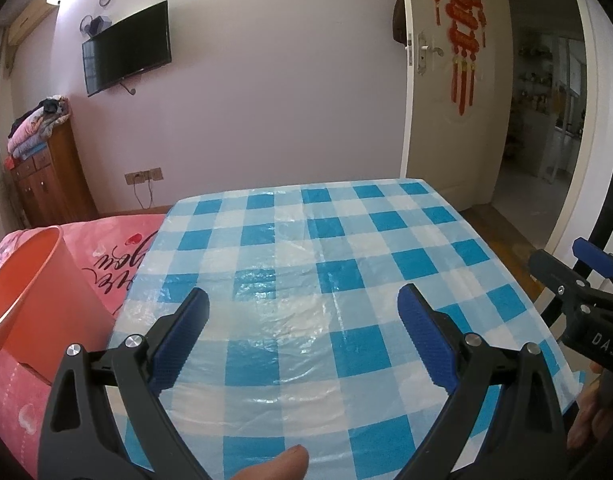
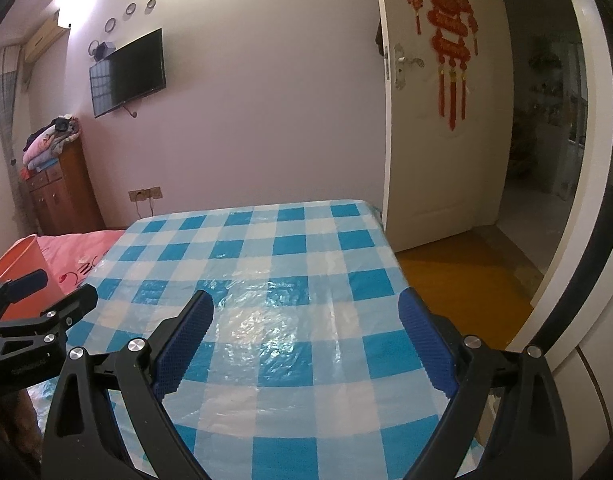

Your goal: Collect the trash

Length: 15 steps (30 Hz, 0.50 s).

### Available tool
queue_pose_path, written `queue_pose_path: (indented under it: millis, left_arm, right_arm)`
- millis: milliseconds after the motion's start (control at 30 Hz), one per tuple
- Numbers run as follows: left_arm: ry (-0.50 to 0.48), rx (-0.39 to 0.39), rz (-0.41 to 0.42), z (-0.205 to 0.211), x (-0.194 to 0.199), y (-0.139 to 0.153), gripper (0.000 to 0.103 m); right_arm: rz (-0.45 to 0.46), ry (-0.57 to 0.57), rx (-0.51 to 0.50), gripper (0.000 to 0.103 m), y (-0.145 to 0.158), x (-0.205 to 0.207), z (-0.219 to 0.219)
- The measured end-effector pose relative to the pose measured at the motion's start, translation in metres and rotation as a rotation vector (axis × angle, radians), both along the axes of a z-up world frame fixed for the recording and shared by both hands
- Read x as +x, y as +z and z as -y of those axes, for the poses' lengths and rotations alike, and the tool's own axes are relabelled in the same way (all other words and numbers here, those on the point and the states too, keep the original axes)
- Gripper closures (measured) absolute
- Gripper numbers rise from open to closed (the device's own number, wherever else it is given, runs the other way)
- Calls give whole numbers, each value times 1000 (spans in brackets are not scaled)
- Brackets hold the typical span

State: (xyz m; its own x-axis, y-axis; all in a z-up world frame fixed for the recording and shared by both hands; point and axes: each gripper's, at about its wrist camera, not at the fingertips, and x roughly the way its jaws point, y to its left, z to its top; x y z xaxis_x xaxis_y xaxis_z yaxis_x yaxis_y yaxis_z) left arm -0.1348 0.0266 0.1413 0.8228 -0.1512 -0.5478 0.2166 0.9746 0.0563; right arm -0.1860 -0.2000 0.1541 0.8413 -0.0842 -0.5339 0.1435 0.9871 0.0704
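An orange plastic bin [image 1: 34, 296] stands on the pink bedspread, left of the table; it also shows in the right wrist view [image 2: 22, 276]. The table has a blue-and-white checked plastic cloth [image 1: 306, 248] [image 2: 266, 264]. I see no loose trash on it. My left gripper [image 1: 304, 324] is open and empty above the table's near part. My right gripper [image 2: 306, 328] is open and empty above the table too. Each gripper shows at the edge of the other's view: the right one [image 1: 578, 276], the left one [image 2: 46, 292].
A pink bedspread [image 1: 118, 248] lies left of the table. A wooden cabinet [image 1: 50, 184] with folded blankets stands at the far left wall. A TV [image 1: 126, 48] hangs on the wall. A white door [image 1: 446, 80] with a red ornament stands open at the right.
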Motion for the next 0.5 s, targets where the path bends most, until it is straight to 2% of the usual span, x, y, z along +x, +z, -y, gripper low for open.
queue_pose_path:
  millis: [133,500]
  left_arm:
    - [7,4,19,-1,-5,2,8]
    - [-1,-20,-1,-4,-6,-3,8]
  right_arm:
    - [8,-1,-14,10,2,-4,-3]
    - [-2,10,-22,9,-1,-4,-9]
